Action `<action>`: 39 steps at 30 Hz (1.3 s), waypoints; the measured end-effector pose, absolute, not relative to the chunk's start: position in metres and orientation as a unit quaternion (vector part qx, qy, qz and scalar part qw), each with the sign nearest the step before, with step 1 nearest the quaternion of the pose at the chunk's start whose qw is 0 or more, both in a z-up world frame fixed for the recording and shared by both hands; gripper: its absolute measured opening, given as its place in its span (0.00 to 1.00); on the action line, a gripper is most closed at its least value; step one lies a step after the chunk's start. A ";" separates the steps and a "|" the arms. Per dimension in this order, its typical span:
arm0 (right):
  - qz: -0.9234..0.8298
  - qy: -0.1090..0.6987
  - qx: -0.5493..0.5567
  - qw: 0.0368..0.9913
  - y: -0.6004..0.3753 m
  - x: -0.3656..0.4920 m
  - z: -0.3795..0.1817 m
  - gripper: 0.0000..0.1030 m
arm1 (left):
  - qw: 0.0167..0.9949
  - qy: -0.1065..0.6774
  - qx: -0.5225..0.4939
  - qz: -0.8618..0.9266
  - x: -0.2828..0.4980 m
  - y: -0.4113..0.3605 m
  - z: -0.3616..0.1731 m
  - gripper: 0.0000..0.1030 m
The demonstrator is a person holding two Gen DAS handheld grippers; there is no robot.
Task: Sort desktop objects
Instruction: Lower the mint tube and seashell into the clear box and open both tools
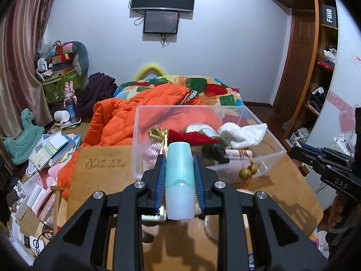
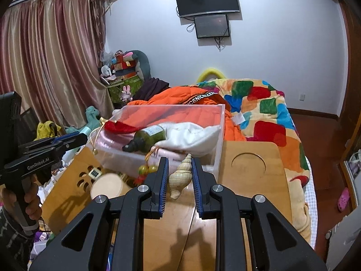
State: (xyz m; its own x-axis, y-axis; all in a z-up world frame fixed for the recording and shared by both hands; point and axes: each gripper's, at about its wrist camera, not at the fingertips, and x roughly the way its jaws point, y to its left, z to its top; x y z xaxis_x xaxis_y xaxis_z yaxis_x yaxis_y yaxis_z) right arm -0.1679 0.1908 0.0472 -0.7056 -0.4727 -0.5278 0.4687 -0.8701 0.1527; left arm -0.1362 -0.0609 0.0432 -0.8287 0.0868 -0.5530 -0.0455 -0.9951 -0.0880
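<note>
- My left tongs [image 1: 179,176] are clenching a pale blue bottle [image 1: 179,180], its rounded cap pointing forward; both blue pads are pressing against its sides.
- I am holding that bottle above the wooden desk [image 1: 99,164], just in front of the near wall of the clear plastic box [image 1: 266,155].
- My right tongs [image 2: 179,176] are framing a cream spiral seashell [image 2: 180,176] between the blue pads; the left pad looks to be touching it, and the right pad sits just beside it, so I cannot tell whether it is truly gripped.
- The seashell is pointing tip-up toward the box, which is sitting on the desk right behind it.
- Inside the box, a white cloth [image 2: 191,136], a dark green bottle [image 2: 146,139] lying on its side, a red tasselled ornament [image 1: 191,136] and a pink item are lying piled together.
- Two small green-yellow gourd charms [image 1: 248,171] are hanging just outside the box's near wall.
- A round beige lid [image 2: 108,186] is resting on the desk left of my right tongs.
- Behind the desk, an orange jacket [image 1: 112,122] is lying on the bed.
</note>
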 end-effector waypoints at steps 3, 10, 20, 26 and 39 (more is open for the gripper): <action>-0.924 -0.002 0.285 0.254 0.189 -0.179 0.050 0.18 | 0.035 -0.034 -0.287 0.957 -0.146 -0.061 0.048 0.24; -0.920 -0.004 0.292 0.263 0.180 -0.208 0.048 0.18 | 0.036 -0.037 -0.285 0.957 -0.168 -0.066 0.050 0.24; -0.914 0.005 0.312 0.261 0.165 -0.238 0.032 0.18 | 0.056 -0.063 -0.303 0.949 -0.207 -0.066 0.038 0.24; -0.913 0.017 0.318 0.255 0.161 -0.244 0.027 0.18 | 0.057 -0.037 -0.318 0.946 -0.218 -0.052 0.025 0.23; -0.916 0.031 0.319 0.241 0.159 -0.235 0.028 0.18 | 0.063 -0.033 -0.311 0.948 -0.204 -0.047 0.034 0.25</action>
